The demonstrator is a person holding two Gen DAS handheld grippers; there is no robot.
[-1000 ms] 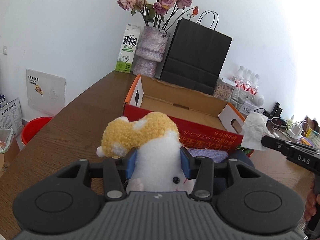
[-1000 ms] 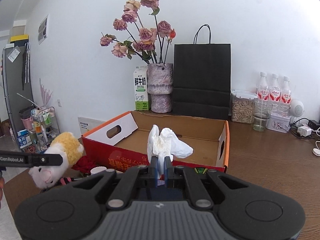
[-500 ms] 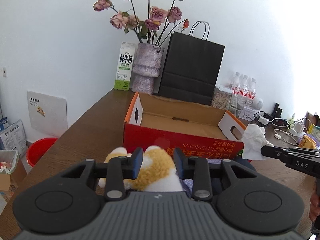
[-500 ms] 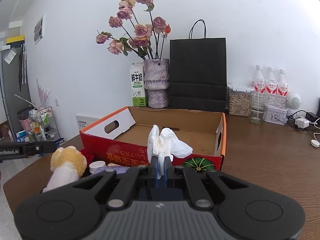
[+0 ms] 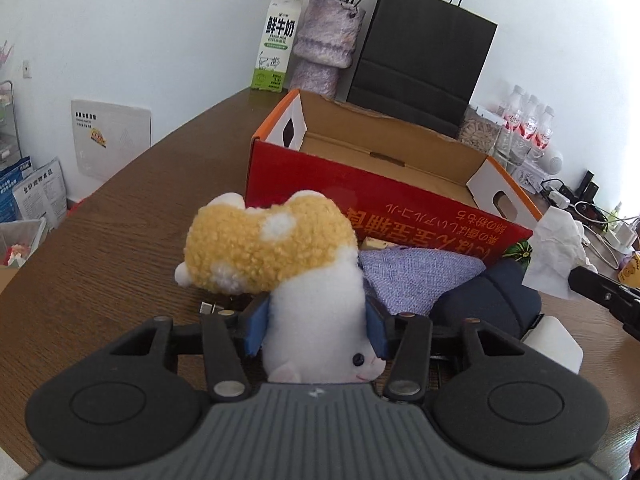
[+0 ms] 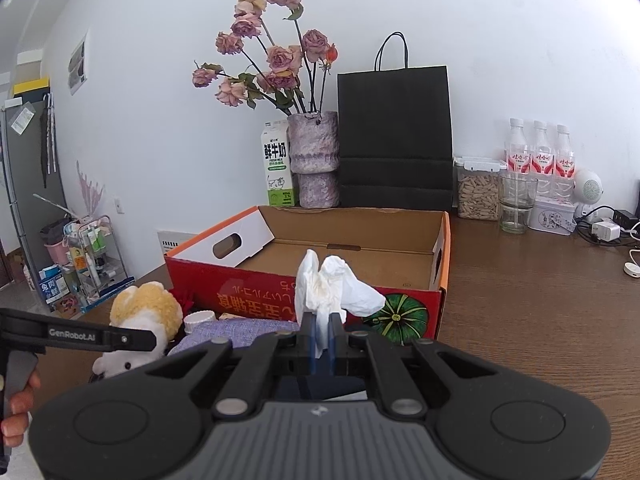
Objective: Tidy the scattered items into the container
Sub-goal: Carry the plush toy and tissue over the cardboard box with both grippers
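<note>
Gripping the plush toy [image 5: 304,280] loosely, your left gripper [image 5: 316,320], jaws just widening, could drop it near the table's front edge, short of the box [image 5: 384,168]; your right gripper [image 6: 320,332] pinches tissue [image 6: 332,284].

The plush toy [image 5: 276,276], white with a yellow curly back, is in front of the box [image 5: 376,204], its face toward the camera. The crumpled white tissue [image 6: 336,288] is just before the box's red wall. The box is open and empty, on the table.
</note>
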